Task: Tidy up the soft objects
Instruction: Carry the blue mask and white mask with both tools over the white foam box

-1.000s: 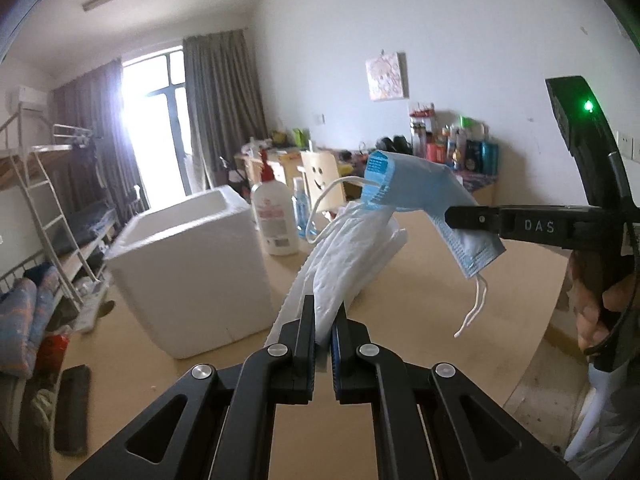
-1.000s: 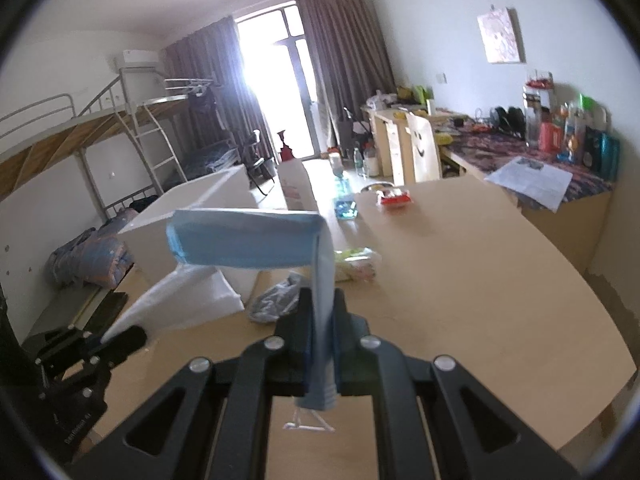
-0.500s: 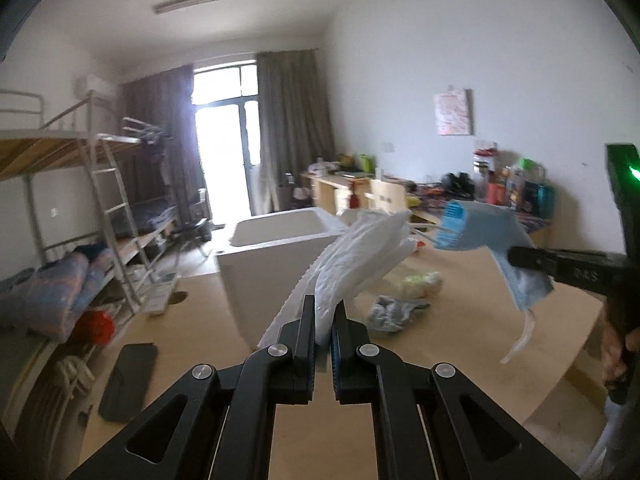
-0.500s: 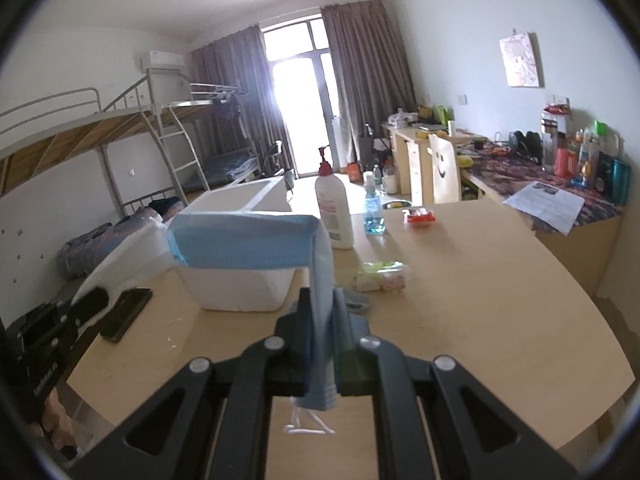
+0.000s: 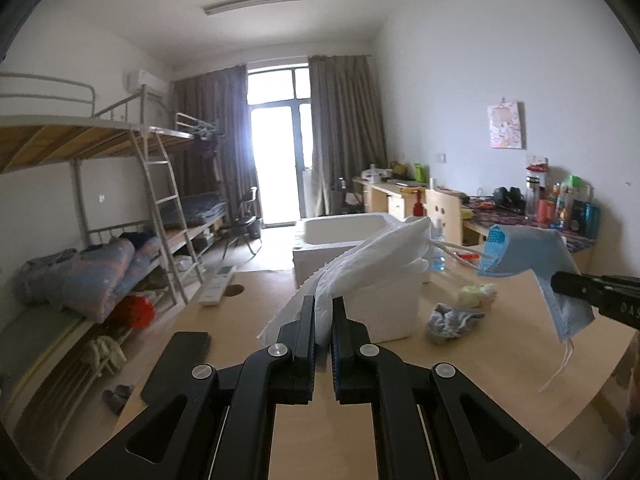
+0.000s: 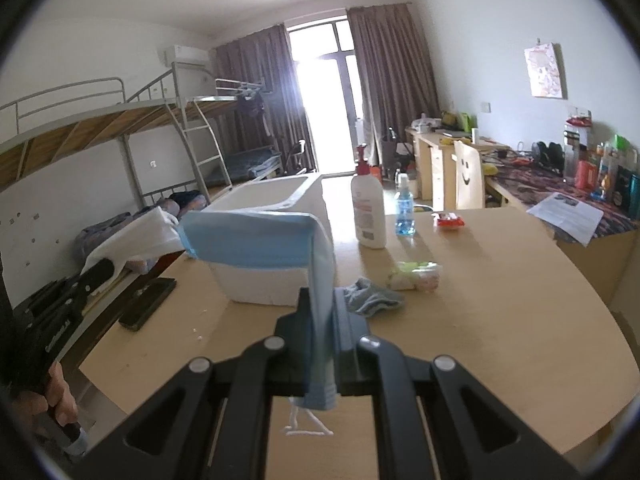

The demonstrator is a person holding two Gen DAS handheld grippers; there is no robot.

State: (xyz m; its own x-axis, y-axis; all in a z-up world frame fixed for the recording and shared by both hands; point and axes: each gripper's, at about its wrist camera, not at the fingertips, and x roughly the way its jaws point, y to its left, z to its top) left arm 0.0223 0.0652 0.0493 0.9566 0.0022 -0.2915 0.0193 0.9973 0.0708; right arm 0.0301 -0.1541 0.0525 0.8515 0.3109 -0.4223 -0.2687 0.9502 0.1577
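Observation:
A white face mask (image 5: pixel 376 256) sticks up from my left gripper (image 5: pixel 322 312), which is shut on its lower edge. To its right hangs a blue face mask (image 5: pixel 532 256), pinched by my right gripper (image 5: pixel 576 286). In the right wrist view the right gripper (image 6: pixel 322 312) is shut on the blue mask (image 6: pixel 256 240), which folds over to the left above the table. Far left there, the left gripper (image 6: pixel 96 276) holds the white mask (image 6: pixel 140 232) up in the air. A white foam box (image 6: pixel 260 284) stands open on the wooden table (image 6: pixel 500 320) behind both masks.
A blue-grey cloth (image 6: pixel 368 298) and a yellow-green soft pack (image 6: pixel 416 276) lie beside the box. A lotion bottle (image 6: pixel 368 216), a small blue bottle (image 6: pixel 404 216) and a red packet (image 6: pixel 450 220) stand farther back. A black phone (image 6: pixel 148 304) lies by the table's left edge. A hand (image 6: pixel 44 396) grips the left tool.
The left view has swung left, so the bunk bed shows and the box sits behind the white mask. The right view has shifted too. Both masks stay gripped.

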